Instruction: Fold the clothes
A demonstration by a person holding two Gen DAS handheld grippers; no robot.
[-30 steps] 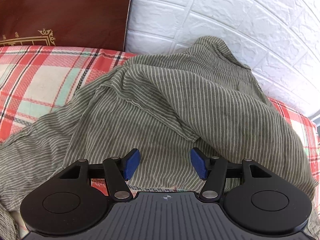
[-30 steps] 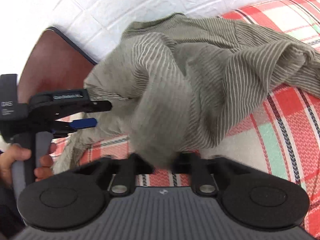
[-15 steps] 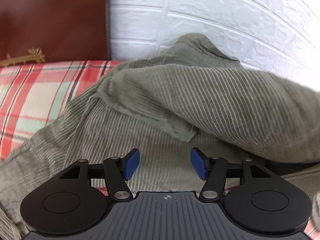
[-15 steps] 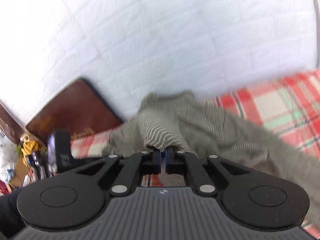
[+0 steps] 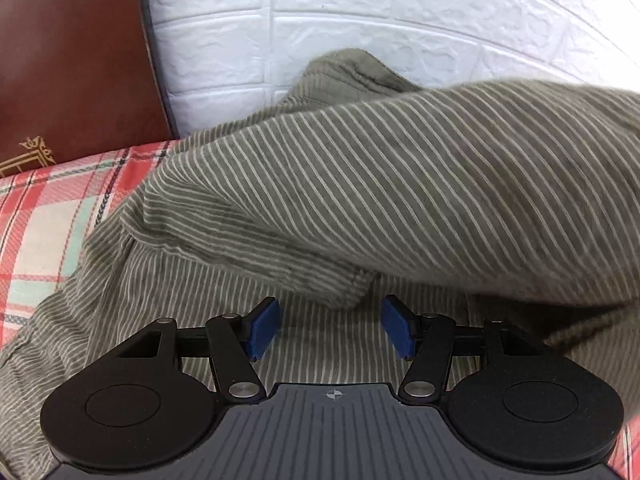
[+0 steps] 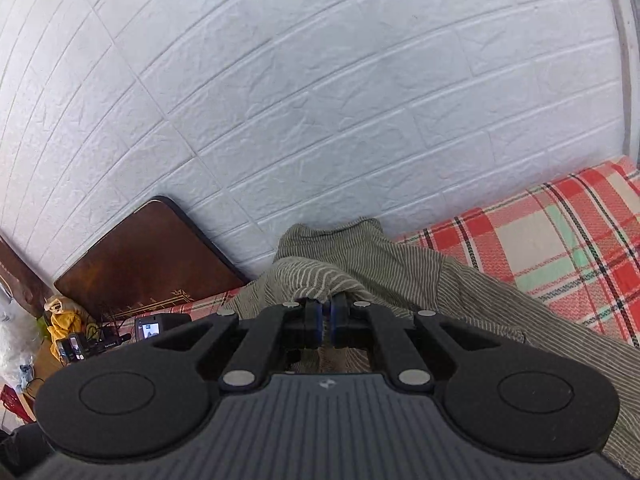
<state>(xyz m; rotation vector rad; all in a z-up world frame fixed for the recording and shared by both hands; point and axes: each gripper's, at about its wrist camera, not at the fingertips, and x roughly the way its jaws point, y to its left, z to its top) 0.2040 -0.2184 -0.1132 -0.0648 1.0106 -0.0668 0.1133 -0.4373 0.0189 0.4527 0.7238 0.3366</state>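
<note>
Fingers [image 6: 316, 322] of right gripper [image 6: 325, 326] pinched almost together on a bunch of the striped shirt [image 6: 360, 256], cloth gathered and puckered right at the blue pads. Raised well above where it was a second ago: then low over the plaid sheet [image 6: 560, 240] with the shirt filling the view, now looking out over the white brick wall [image 6: 320, 100], the shirt trailing down and away to the near right from the pinch. Left gripper [image 5: 328, 332] with fingers spread wide and gripping nothing, hanging just over the near part of the shirt; pads not touching cloth as far as can be told. Shifted closer and rolled a little since a second ago, so the lifted fold now looms across the right of its view, blurred at the right edge. Shirt otherwise lying on the sheet against the wall, far end bunched up where sheet meets wall, a seamed edge ending just beyond the open pads. Brown headboard [image 5: 72, 60] at far left, untouched. Meaning for the task, as a judgement: one part of the shirt is up and under control, the rest slack and unspread, so folding proper not yet begun. Probably a second hold by the left needed next, on the near hem or that seamed edge, before stretching the shirt flat. Risk of the thin pinch slipping if pulled hard.
</note>
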